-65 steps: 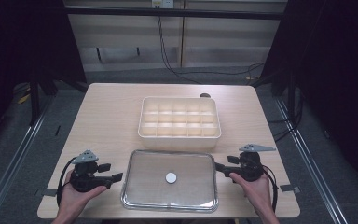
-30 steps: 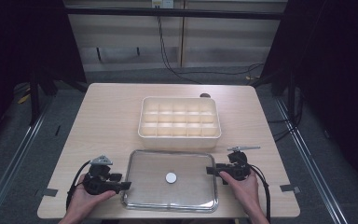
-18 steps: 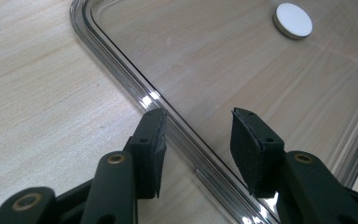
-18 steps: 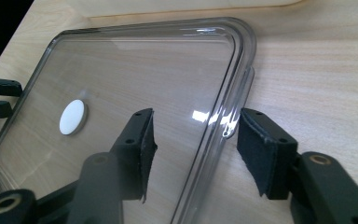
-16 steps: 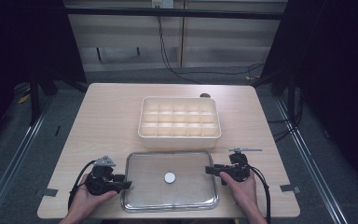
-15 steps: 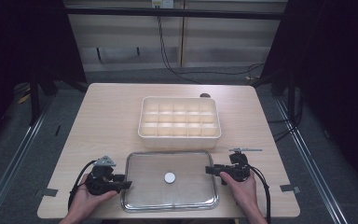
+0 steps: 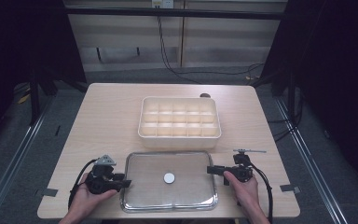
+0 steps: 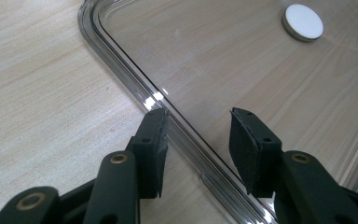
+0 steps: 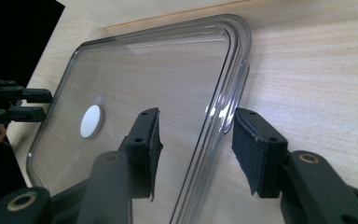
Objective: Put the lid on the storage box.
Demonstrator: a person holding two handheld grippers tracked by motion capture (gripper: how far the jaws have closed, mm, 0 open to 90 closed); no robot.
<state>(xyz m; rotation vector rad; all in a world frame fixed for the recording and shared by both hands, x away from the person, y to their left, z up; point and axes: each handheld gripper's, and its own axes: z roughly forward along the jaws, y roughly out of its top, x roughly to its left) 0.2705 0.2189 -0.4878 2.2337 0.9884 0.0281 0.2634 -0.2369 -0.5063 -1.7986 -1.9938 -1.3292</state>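
Light wood table (image 7: 107, 116) on grey floor, dark surroundings, pale wall panels at far side with black cables hanging down.

Count on table: one cream compartment tray (image 7: 180, 116), far of centre, three rows of five cells, fifteen in all, contents not discernible. One clear plastic lid (image 7: 169, 179), rectangular with rounded corners, flat on table at near edge, just near of tray. One white round disc (image 7: 169, 178) at lid centre. One small dark object (image 7: 205, 95) just beyond tray's far right corner, too small to identify.

Grippers: two, each held in one hand. Left gripper (image 8: 198, 137) at lid's left edge, jaws apart and straddling the raised rim, one pad over the table, the other over the lid; not closed on rim. Right gripper (image 9: 196, 140) at lid's right edge, likewise spread, rim and its small tab between the pads, gap visible both sides. Cable trailing from each.

Markings: no readable brand, label or writing on tray, lid, disc or grippers.
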